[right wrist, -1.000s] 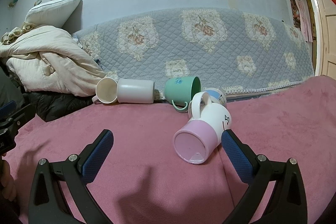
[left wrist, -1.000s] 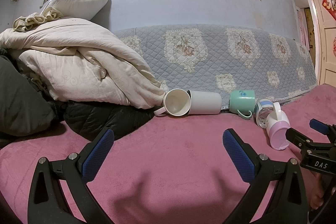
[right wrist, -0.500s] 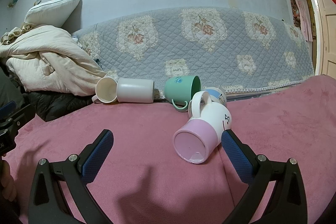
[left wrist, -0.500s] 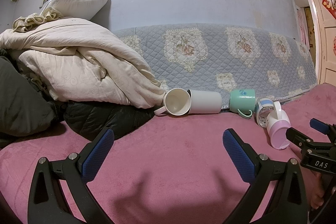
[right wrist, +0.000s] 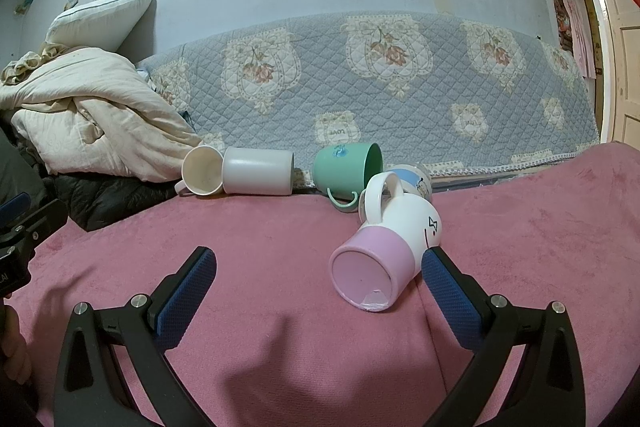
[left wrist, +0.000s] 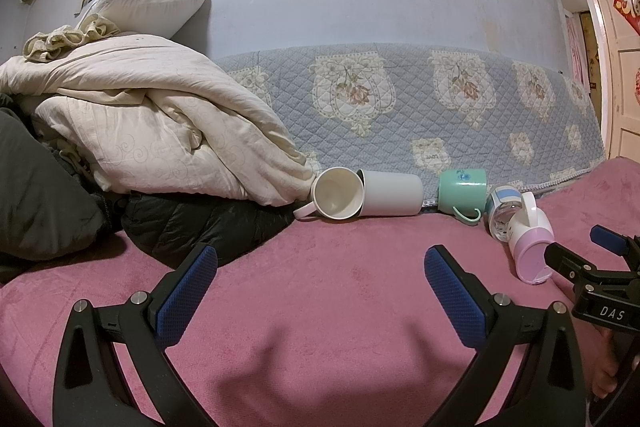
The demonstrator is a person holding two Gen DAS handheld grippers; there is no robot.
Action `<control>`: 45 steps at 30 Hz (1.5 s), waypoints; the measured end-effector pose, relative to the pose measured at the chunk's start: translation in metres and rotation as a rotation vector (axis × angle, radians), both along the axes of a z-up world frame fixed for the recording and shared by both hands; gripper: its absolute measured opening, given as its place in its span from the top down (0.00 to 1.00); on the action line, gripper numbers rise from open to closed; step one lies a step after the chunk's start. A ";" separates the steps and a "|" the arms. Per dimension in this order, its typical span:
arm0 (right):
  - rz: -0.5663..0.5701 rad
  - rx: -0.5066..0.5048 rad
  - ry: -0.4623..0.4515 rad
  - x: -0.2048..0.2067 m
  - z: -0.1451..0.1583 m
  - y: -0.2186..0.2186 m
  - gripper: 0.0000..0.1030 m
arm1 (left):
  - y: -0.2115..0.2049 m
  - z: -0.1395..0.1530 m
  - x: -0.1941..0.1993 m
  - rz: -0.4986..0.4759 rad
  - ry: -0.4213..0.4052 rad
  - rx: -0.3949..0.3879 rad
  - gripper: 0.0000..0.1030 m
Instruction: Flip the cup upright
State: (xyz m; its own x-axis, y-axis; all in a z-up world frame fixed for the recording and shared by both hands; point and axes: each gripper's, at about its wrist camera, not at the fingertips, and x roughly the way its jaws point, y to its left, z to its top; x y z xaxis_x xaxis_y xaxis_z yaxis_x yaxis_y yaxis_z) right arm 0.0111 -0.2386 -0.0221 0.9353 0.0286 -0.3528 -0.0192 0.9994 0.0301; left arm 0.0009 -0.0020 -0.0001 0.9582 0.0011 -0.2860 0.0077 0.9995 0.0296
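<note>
The pink-and-white cup [right wrist: 387, 254] lay on its side on the pink blanket [right wrist: 280, 227], its pink base turned toward the right wrist camera and its handle uppermost, just in front of a green mug [right wrist: 347, 171] and a blue-and-white cup [right wrist: 416, 183] — both also tipped over. The right gripper [right wrist: 319, 275] stood with its jaws spread wide, the right blue pad [right wrist: 452, 301] just beside the cup's pink end, though whether they touched could not be told. The left gripper [left wrist: 320, 279] was likewise wide apart and held nothing — well short of a cream mug [left wrist: 336, 193] and a white cup [left wrist: 390, 193] lying by the beige quilt [left wrist: 152, 123].
</note>
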 end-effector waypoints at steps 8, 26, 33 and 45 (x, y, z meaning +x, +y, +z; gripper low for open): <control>0.000 0.001 0.002 0.000 0.000 0.000 0.00 | 0.001 -0.004 -0.001 0.000 0.001 0.000 0.00; 0.000 0.001 0.005 0.001 0.000 0.000 0.00 | 0.001 -0.005 -0.001 0.000 0.004 0.002 0.00; 0.000 0.002 0.006 0.001 0.000 0.000 0.00 | 0.000 -0.004 -0.001 0.000 0.004 0.004 0.00; 0.000 0.002 0.008 0.001 -0.001 0.000 0.00 | 0.000 -0.006 -0.001 0.000 0.005 0.005 0.00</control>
